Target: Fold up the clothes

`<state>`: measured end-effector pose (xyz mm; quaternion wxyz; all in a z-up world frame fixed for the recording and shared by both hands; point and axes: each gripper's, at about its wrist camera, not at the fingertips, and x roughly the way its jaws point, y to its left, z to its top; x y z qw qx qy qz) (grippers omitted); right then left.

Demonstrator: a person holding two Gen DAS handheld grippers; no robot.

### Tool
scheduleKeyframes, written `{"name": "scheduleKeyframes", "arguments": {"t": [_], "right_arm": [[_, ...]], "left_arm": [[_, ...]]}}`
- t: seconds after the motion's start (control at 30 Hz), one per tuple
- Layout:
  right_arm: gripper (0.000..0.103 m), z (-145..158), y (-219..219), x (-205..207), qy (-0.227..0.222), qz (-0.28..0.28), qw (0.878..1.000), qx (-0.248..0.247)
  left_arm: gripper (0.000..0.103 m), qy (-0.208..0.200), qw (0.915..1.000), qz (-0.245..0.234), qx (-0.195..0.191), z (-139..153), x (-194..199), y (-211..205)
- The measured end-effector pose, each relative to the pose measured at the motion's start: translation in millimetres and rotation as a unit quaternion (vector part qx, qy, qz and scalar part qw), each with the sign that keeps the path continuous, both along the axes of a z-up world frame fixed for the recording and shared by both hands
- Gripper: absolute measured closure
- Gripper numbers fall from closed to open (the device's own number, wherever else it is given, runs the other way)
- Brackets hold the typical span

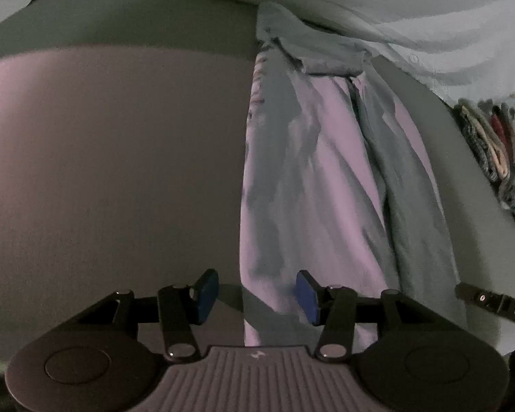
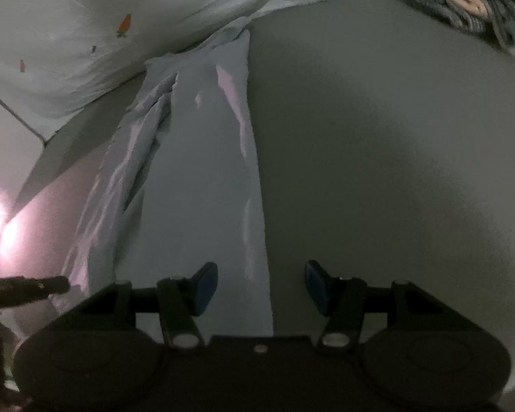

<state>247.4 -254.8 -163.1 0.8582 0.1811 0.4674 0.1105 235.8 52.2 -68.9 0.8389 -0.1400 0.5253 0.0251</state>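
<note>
A pale blue garment [image 1: 312,178] is shown laid out as a long, narrow strip on a grey surface [image 1: 120,171], already folded lengthwise, with creases and a bunched end at the far side where a light sheet with small printed motifs [image 2: 68,34] is met. In the left wrist view the left hand-held gripper [image 1: 257,297] is seen with its blue pads [image 1: 207,295] apart above the near left edge of the strip; nothing is pinched between them. In the right wrist view the right hand-held gripper [image 2: 261,286] is likewise held apart over the near right edge [image 2: 264,274], nothing being gripped. A stack of folded clothes [image 1: 498,151] is visible well apart at the far right, and part of the right hand-held gripper is seen at the edge of the left view. The step in hand is judged to be the taking up of the near end for a crosswise fold. It is best done when both near corners are pinched at equal depth, all layers being caught, and the end is then carried straight toward the far end so that the side edges are kept aligned and the wrinkles are not folded in.
</note>
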Motion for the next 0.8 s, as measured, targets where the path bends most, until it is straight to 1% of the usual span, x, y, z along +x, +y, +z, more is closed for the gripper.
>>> {"name": "scheduleKeyframes", "arguments": {"t": [0.07,0.17,0.23,0.3,0.33,0.4,0.5,0.57,0.63,0.67,0.7,0.8], "right_arm": [[0.045,-1,-6,-11,0.007,0.002,1.0,0.021],[0.045,-4,-13,-27,0.017,0.001,0.998,0.057],[0.045,-8,-19,-35,0.026,-0.007,0.995,0.091],[0.045,-13,-26,-41,0.044,-0.015,0.99,0.134],[0.045,-16,-29,-43,0.055,-0.019,0.986,0.158],[0.045,-22,-32,-49,0.068,-0.031,0.979,0.187],[0.045,-28,-32,-55,0.073,-0.042,0.975,0.205],[0.045,-29,-32,-54,0.075,-0.047,0.973,0.212],[0.048,-29,-29,-50,0.077,-0.049,0.972,0.219],[0.05,-29,-28,-49,0.078,-0.047,0.971,0.222],[0.055,-29,-28,-50,0.078,-0.043,0.97,0.227],[0.064,-31,-28,-48,0.082,-0.043,0.97,0.225]], "left_arm": [[0.051,0.001,0.9998,0.013,-0.013,0,-16,-2],[0.051,0.006,0.9986,0.027,-0.045,-2,-37,-5],[0.052,0.016,0.9959,0.039,-0.08,-6,-46,-4],[0.053,0.026,0.9916,0.053,-0.116,-11,-53,-2],[0.053,0.026,0.9905,0.059,-0.122,-12,-55,-1],[0.053,0.025,0.9881,0.073,-0.133,-15,-57,3],[0.053,0.025,0.9828,0.087,-0.161,-18,-57,10],[0.053,0.028,0.983,0.082,-0.162,-18,-54,10],[0.053,0.034,0.9834,0.073,-0.163,-18,-49,7],[0.053,0.038,0.9833,0.069,-0.164,-19,-47,6],[0.051,0.04,0.9826,0.067,-0.169,-19,-47,8],[0.05,0.041,0.9768,0.071,-0.198,-21,-48,15]]}}
